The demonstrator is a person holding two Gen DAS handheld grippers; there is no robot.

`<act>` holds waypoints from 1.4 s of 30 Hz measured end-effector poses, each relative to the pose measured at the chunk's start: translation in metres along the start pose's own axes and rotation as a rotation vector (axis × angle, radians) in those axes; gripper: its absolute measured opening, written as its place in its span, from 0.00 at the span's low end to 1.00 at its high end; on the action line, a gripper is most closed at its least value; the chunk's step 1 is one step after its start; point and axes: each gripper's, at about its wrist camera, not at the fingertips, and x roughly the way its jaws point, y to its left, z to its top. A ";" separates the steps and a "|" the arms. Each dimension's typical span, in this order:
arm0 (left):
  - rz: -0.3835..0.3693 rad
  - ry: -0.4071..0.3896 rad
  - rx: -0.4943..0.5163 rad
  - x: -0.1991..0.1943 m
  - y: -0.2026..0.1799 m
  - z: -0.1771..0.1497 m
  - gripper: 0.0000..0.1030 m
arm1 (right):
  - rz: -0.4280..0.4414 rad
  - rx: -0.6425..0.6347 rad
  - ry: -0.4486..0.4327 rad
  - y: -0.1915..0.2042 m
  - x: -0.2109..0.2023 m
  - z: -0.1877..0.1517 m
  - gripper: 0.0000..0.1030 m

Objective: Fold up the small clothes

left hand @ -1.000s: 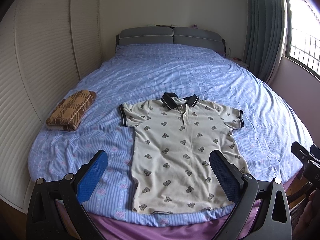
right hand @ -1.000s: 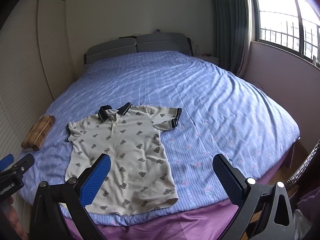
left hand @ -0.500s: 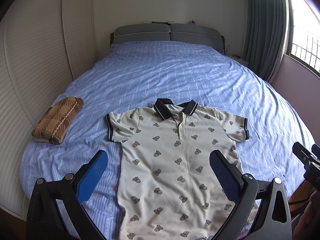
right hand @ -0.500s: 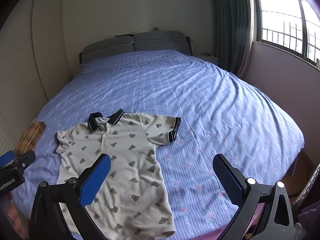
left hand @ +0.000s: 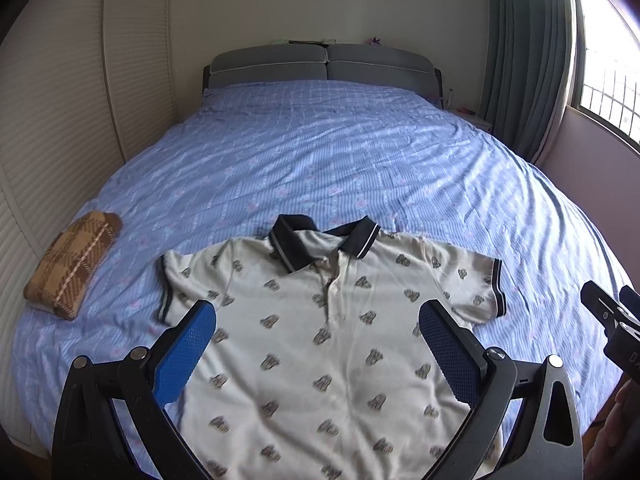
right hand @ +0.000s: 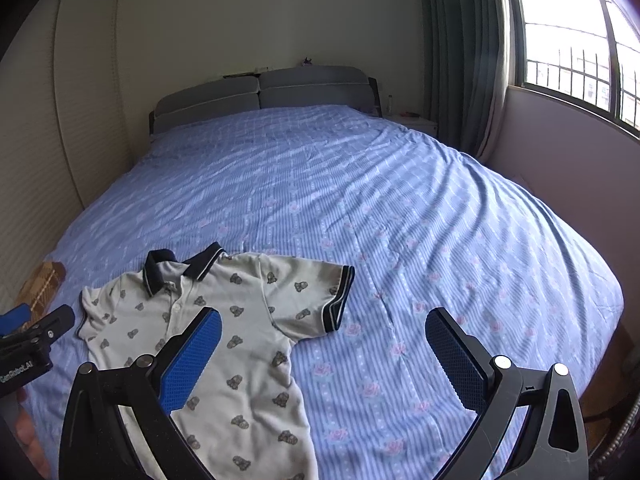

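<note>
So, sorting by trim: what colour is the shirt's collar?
Dark navy collar with a thin pale stripe near its edge, clearest in the left wrist view.

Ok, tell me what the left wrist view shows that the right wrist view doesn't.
Only the left wrist view shows the whole folded plaid garment and both sleeves of the polo shirt unobstructed. Only the right wrist view shows the bare blue bedspread right of the shirt and more window. Both show the shirt lying flat and unfolded, the headboard, and both grippers, left gripper and right gripper, open and holding nothing.
</note>
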 end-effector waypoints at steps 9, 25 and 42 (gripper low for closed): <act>-0.041 0.011 0.040 0.090 -0.054 0.013 1.00 | -0.039 -0.027 0.027 -0.029 0.107 0.019 0.68; -0.052 0.065 0.021 0.175 -0.068 0.008 1.00 | 0.101 0.018 0.221 -0.045 0.262 0.007 0.40; -0.008 0.033 0.002 0.126 -0.017 0.010 1.00 | 0.208 0.014 0.149 -0.011 0.209 0.025 0.12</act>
